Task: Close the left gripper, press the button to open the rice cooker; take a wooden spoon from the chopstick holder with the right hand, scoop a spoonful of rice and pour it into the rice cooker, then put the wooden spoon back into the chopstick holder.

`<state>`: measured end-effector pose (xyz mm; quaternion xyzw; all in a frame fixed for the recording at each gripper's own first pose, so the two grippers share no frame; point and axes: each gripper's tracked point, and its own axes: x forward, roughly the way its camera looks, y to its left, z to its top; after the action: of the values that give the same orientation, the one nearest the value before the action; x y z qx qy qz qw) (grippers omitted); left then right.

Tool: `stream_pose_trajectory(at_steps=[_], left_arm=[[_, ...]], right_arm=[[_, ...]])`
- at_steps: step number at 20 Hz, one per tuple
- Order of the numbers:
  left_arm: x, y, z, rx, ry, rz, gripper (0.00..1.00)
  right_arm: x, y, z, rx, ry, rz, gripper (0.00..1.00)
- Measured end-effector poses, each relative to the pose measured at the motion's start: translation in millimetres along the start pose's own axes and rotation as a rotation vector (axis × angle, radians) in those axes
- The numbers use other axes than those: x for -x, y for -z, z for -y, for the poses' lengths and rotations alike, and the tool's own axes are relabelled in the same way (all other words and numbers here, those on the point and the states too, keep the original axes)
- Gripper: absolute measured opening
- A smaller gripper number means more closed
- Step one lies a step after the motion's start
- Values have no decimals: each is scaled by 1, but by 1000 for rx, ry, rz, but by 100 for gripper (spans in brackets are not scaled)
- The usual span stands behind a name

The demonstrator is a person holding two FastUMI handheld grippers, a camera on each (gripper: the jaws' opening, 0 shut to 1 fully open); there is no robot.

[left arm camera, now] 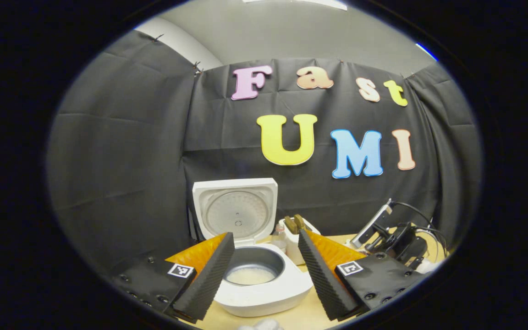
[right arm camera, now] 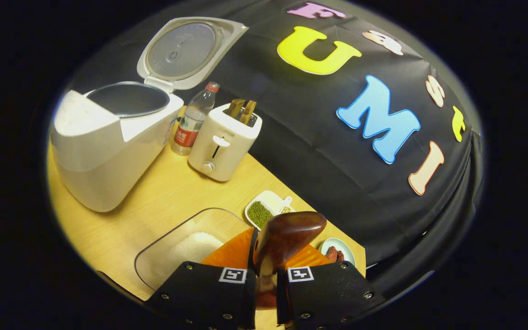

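The right gripper (right arm camera: 264, 270), jaws clamped on the wooden spoon (right arm camera: 287, 238) above the rice container (right arm camera: 186, 252); the left gripper (left arm camera: 264, 275), jaws wide, faces the open rice cooker (left arm camera: 255, 275); stiff, light, smooth spoon, probably best gripped mid-handle.

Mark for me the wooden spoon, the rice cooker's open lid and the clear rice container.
wooden spoon (right arm camera: 289, 238), right gripper view, on its bowl.
rice cooker lid (left arm camera: 236, 211), left gripper view, on the inner plate.
clear rice container (right arm camera: 163, 254), right gripper view, on its near wall.

Bottle (right arm camera: 194, 120) btwn rice cooker (right arm camera: 108, 142) & chopstick holder (right arm camera: 224, 142), on table (right arm camera: 163, 192).
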<state>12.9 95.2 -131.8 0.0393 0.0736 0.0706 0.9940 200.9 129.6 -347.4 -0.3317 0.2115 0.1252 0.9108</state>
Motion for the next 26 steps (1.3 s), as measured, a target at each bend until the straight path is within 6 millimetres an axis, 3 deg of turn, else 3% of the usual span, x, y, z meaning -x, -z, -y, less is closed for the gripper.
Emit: stream_pose_trajectory(at_steps=[2, 4, 10, 13, 16, 22, 26], left_arm=[[1, 4, 0, 5, 4, -12, 95], [0, 5, -3, 9, 2, -15, 99], [5, 12, -13, 6, -15, -30, 99], [13, 10, -15, -12, -14, -28, 96], [16, 10, -16, -32, -15, -33, 99], [25, 2, -11, -55, -8, -23, 99], [25, 1, -9, -52, -2, -26, 96]], right_arm=[[-4, 17, -7, -8, -15, -47, 18], [-6, 26, -15, -48, -34, -77, 19], [-3, 23, -35, -164, -87, -92, 18], [1, 13, -41, -251, -109, -87, 18], [3, 3, -47, -363, -141, -88, 19], [7, -6, -42, -629, -205, -97, 18], [4, -1, -32, -863, -244, -128, 18]])
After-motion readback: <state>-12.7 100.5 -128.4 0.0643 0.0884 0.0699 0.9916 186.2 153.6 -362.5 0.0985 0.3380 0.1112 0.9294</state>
